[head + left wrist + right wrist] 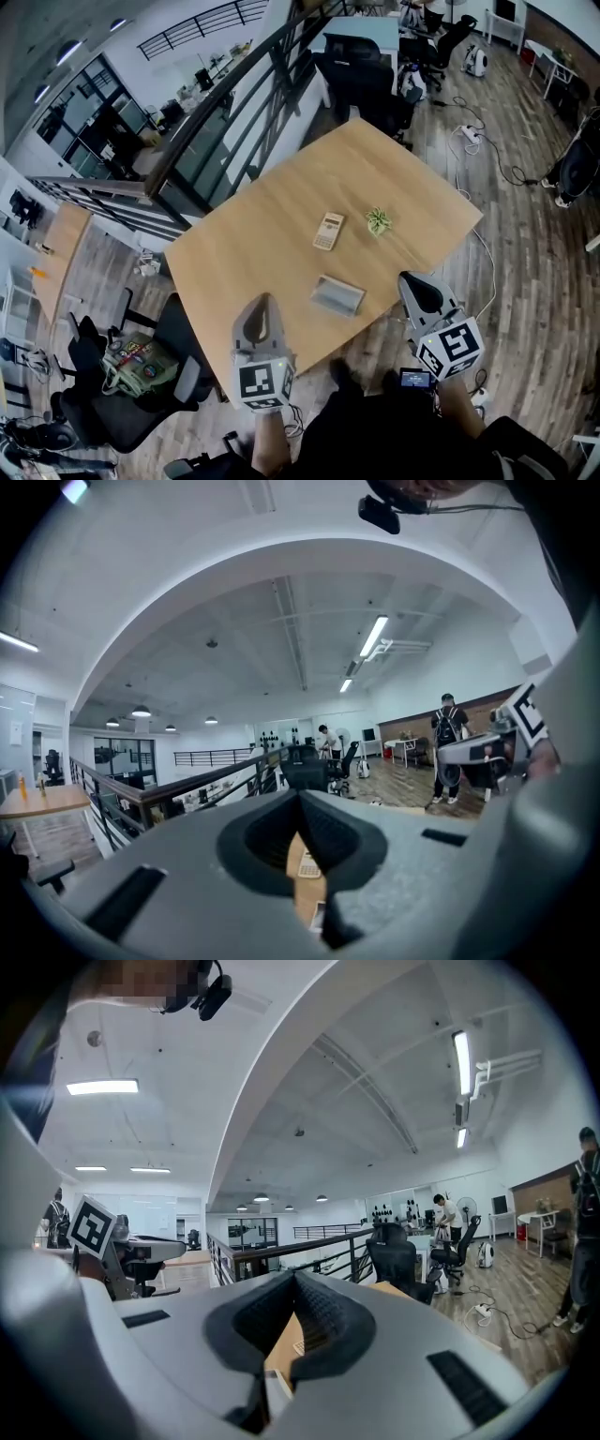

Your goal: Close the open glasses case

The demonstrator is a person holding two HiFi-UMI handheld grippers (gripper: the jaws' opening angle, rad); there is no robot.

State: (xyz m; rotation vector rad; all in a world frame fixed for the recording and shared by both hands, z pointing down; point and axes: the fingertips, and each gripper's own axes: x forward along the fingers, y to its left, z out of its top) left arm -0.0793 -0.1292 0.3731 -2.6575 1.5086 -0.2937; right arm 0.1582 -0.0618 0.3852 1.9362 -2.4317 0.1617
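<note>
The grey glasses case (pixel 337 295) lies near the front edge of the wooden table (pixel 253 244); from here I cannot tell how far its lid stands open. My left gripper (pixel 263 303) hangs over the table's front edge, to the left of the case and apart from it, jaws shut on nothing. To the right of the case, my right gripper (pixel 413 281) is off the table's corner, also shut and empty. In the left gripper view a sliver of the case (pixel 319 917) shows below the closed jaws (pixel 300 799). The right gripper (pixel 294 1279) view shows its jaws closed too.
A beige calculator (pixel 328 230) and a small green plant (pixel 379 221) sit mid-table beyond the case. A black office chair (pixel 141 394) with a bag stands at the left below the table. A railing (pixel 187 122) runs behind. Cables lie on the floor at the right.
</note>
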